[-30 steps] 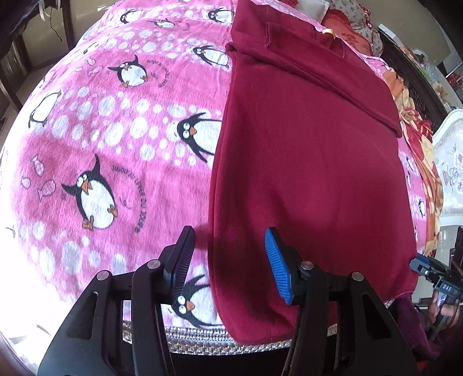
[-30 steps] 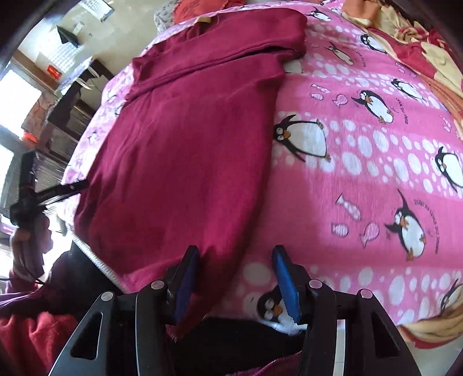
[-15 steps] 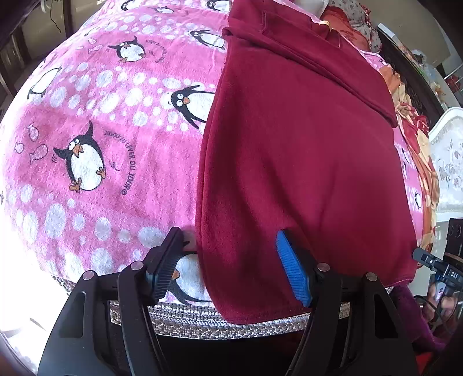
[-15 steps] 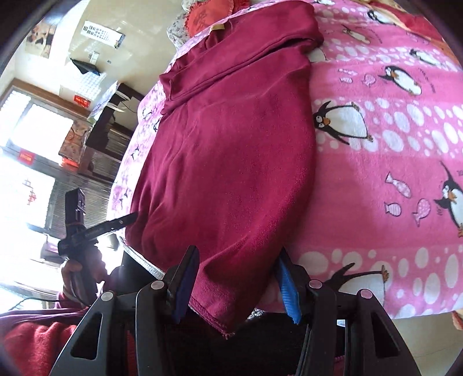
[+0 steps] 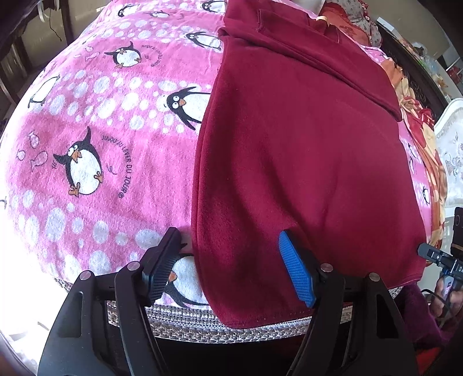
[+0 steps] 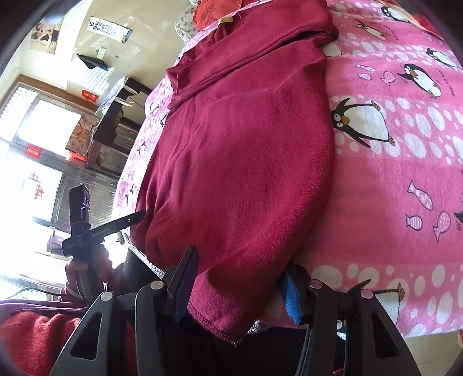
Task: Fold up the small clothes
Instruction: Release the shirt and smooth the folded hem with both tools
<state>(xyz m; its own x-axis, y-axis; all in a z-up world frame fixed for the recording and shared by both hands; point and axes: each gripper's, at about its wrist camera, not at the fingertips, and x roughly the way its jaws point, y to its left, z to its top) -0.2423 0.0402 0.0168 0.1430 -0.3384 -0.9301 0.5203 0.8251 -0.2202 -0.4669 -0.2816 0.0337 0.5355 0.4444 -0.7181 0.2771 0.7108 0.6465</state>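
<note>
Left gripper (image 5: pixel 228 266): jaws had just been opening and stood released, astride the garment's (image 5: pixel 303 150) near left hem corner; the black pad lay on the blanket (image 5: pixel 86 121) just beside the side edge, the blue pad (image 5: pixel 295 272) rested on the cloth, and neither pressed it.

Right gripper (image 6: pixel 234 286): jaws astride the garment's (image 6: pixel 246 150) near right hem corner, with cloth bunched between them; whether the pads were clenched on it or only straddled it could not be told.

Garment location: maroon fleece top spread flat on the penguin-print blanket (image 6: pixel 405 162), its hem overhanging the braided near border of the blanket.

Garment axis: long axis ran from the hem, nearest the grippers, straight away toward the collar at the far end; the side edges lay roughly parallel to it.

Far end of garment: a band of maroon cloth, probably a sleeve, lay folded across the body just below the collar.

Beyond garment: patterned pillows (image 5: pixel 350 20) lay past the collar.

Step in hand (judged): gripping both hem corners for a fold toward the collar.

Technique (judged): pinch every layer at each corner, take none of the blanket, lift both corners evenly, and keep the hem square to the long axis.
</note>
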